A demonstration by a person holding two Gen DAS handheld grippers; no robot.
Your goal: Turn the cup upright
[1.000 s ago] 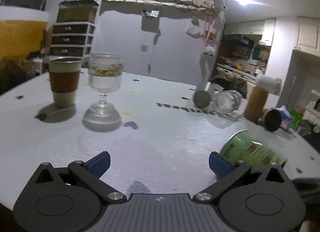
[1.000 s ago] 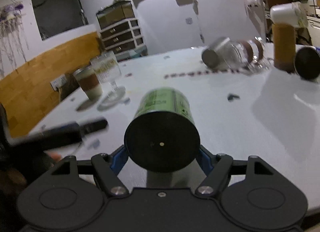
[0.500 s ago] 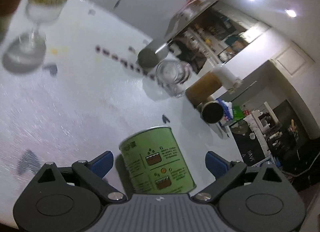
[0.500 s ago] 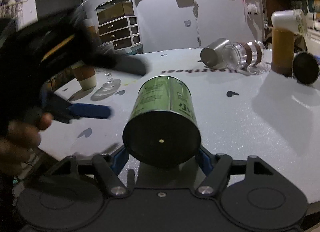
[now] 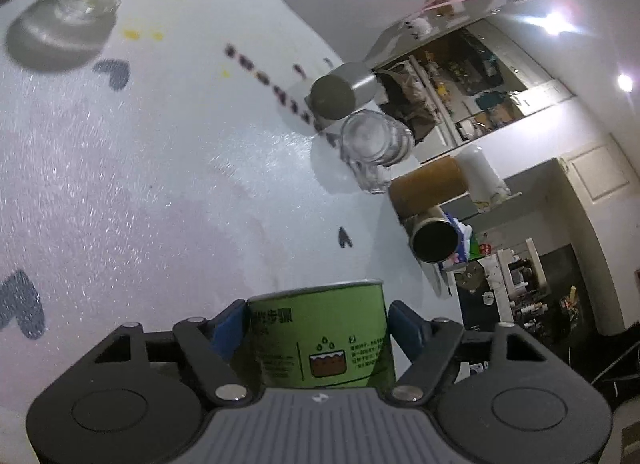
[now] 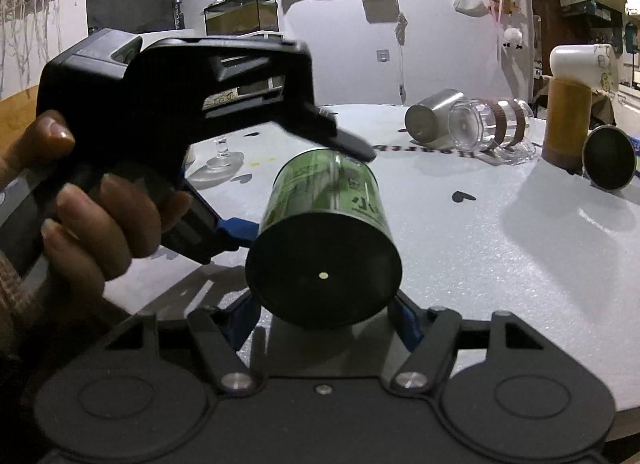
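Note:
A green cup (image 6: 324, 232) with a black base lies on its side, held above the white table (image 6: 500, 264), base toward the right wrist camera. My right gripper (image 6: 324, 312) is shut on its base end, blue pads at both sides. My left gripper (image 5: 316, 320) comes in from the left, rolled over, and is shut on the cup's green wall (image 5: 320, 340). It also shows in the right wrist view (image 6: 304, 192), one finger over the cup, one blue pad (image 6: 236, 230) beside it.
A steel cup (image 6: 432, 122), a clear glass jar (image 6: 492, 130) and a dark-mouthed cup (image 6: 608, 162) lie on their sides at the far right, by an upright brown cup (image 6: 568, 126). A stemmed glass (image 5: 88, 0) stands far left.
My left gripper has moved onto the green cup and closed on it; one second ago it was open and apart. The right gripper keeps its hold and has lifted the cup slightly.

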